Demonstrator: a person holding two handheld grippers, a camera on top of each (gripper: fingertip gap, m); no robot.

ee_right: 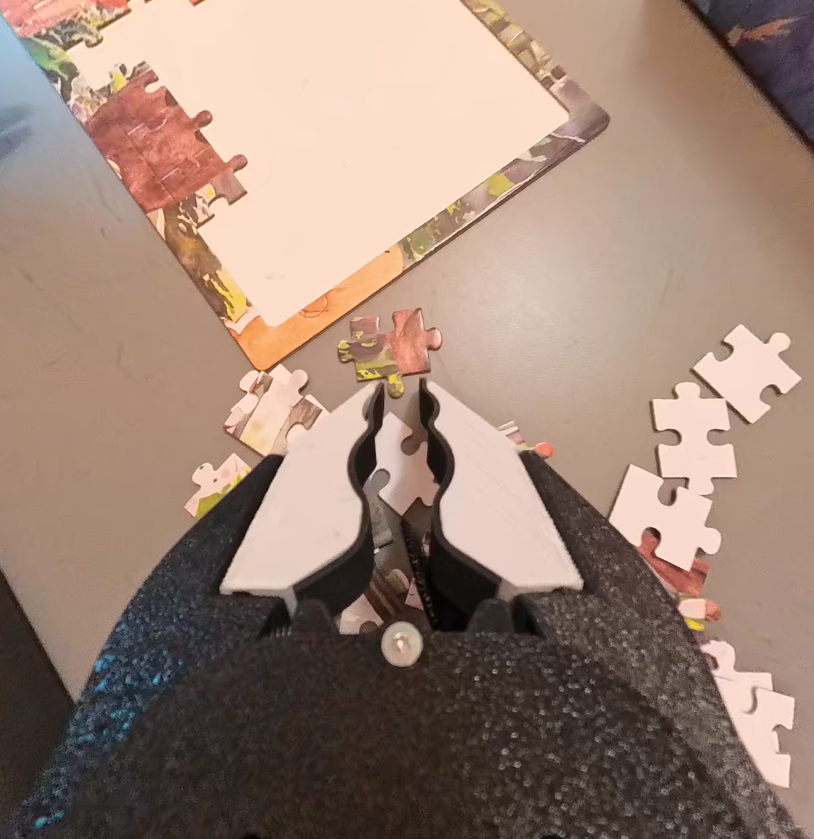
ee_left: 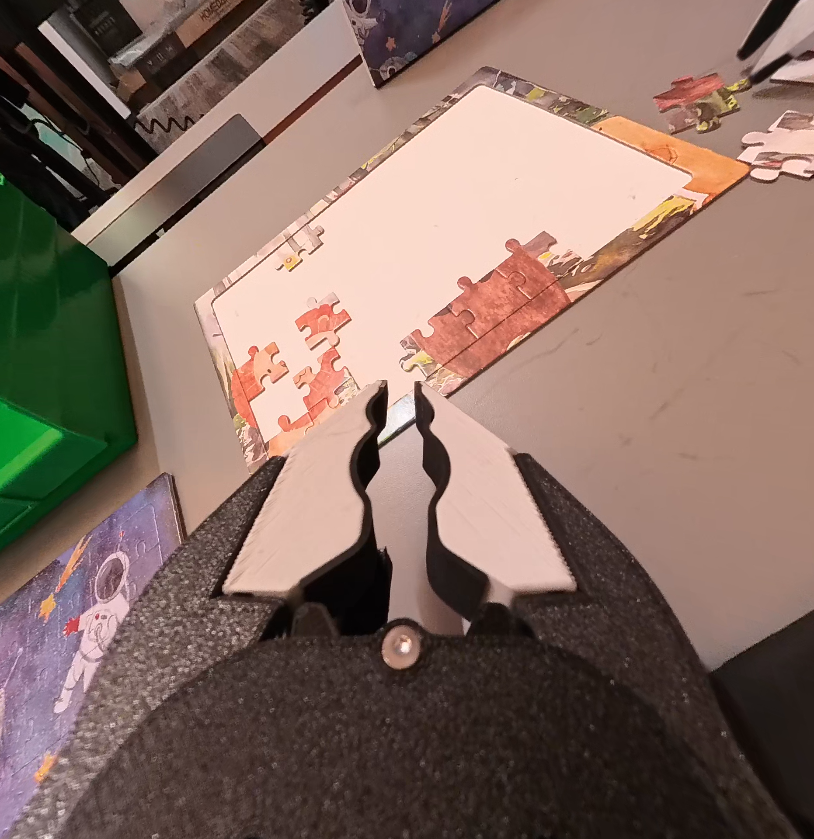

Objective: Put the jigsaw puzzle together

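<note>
While the right gripper [ee_right: 399, 386] hovers with its jaws slightly parted and empty, a loose red-and-green piece [ee_right: 389, 347] lies just ahead of its fingertips, between them and the orange corner of the puzzle tray [ee_right: 278, 345].

That piece lies flat on the grey bench [ee_right: 578, 281], picture side up, its long axis running across the fingers, one tab pointing back into the gap between them; a short reach forward and down should meet it. More pieces, many white side up [ee_right: 693, 436], crowd the bench around and under this gripper. Well away, the left gripper [ee_left: 400, 386], also slightly parted and empty, hangs over the tray's opposite edge by the orange pieces [ee_left: 323, 318], with a green bin [ee_left: 42, 345] beside.
</note>
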